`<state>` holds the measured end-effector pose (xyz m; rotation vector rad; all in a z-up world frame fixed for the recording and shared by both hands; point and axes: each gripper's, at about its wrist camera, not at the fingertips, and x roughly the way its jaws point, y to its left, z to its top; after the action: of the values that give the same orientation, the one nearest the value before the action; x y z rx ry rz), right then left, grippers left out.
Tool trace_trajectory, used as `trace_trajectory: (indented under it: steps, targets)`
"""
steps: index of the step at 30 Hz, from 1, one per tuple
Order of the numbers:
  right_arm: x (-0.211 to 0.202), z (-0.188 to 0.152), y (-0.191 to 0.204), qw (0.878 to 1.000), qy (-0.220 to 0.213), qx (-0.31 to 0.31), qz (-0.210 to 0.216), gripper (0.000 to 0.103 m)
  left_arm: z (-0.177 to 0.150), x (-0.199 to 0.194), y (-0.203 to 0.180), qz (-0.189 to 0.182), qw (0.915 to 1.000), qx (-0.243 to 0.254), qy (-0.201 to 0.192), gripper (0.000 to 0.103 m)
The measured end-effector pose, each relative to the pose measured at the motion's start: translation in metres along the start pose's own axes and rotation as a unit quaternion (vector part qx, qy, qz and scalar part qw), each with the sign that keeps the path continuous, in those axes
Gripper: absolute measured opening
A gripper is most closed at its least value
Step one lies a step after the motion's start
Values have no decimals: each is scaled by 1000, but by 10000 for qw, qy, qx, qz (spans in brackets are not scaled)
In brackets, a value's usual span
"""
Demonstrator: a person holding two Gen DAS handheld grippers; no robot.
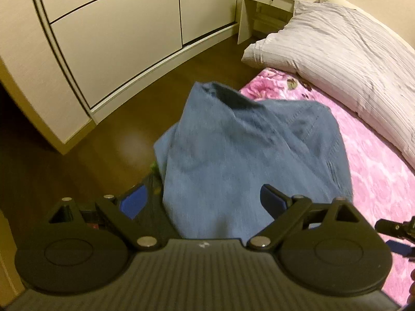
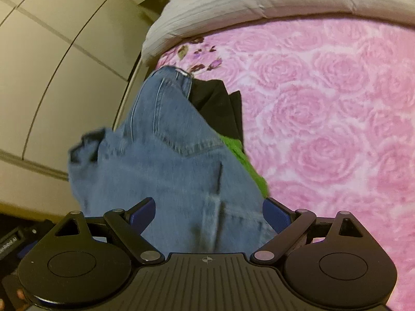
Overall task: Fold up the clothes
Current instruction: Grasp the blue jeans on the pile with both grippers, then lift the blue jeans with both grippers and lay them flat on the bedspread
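Observation:
A pair of blue jeans (image 1: 246,142) lies bunched at the edge of the pink rose bedspread (image 1: 376,181), partly hanging over the floor side. My left gripper (image 1: 203,194) hovers over the jeans with its jaws wide apart; denim sits between the blue pads (image 1: 272,194), and the left pad is clear of the cloth. In the right wrist view the jeans (image 2: 168,155) fill the gap of my right gripper (image 2: 208,212), whose jaws also stand wide and do not pinch the cloth. Under the jeans lie a black garment (image 2: 220,108) and a green garment (image 2: 241,160).
A grey-white striped pillow (image 1: 337,51) lies at the head of the bed. A cream wardrobe (image 1: 103,39) stands across a strip of dark wooden floor (image 1: 77,155). A white dressing table (image 1: 269,0) stands in the far corner. Pink bedspread (image 2: 337,116) stretches to the right of the clothes.

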<state>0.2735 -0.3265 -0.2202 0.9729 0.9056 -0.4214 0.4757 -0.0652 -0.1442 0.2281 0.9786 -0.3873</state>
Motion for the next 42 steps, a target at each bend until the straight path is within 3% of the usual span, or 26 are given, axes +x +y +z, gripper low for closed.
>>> trace_trajectory:
  steps: [8,17,20,23,25,29,33,37,42]
  targets:
    - [59,33,-26,9965,-34,824,109,93,61,65,5,65,9999,-47,-103,92]
    - [103,51,-17,9987,-237,419,181,93,86,129,5,105,9998,65,136,89]
    - [112,53,-7,9992,-291,88,257,54,85,146,4,-158,9991,110,383,39]
    - [109,51,5,9983,-356,-394,238,16,81,142,10,-492,9978,-193,388,16]
    - [99,46,14,9956,-504,-748,242,6,78,126,12,-560,9982,-191,129,12]
    - [58,30,35,9847,-1113,-1297,346,4,77,72,11,-729,9960,-78,-509,11]
    - [10,23,45,9782,-1551,-1115,816,3,79,1,0,-988,9882,140,-1162,11]
    - [-56,12,48,9628,-2142,-1108,1215,3,78,-75,-22,-1404,9731,454,-1770,11]
    - [-159,-17,21,9378,-3058,-937,1348,3,53,-165,-77,-2098,9445,1003,-2318,11]
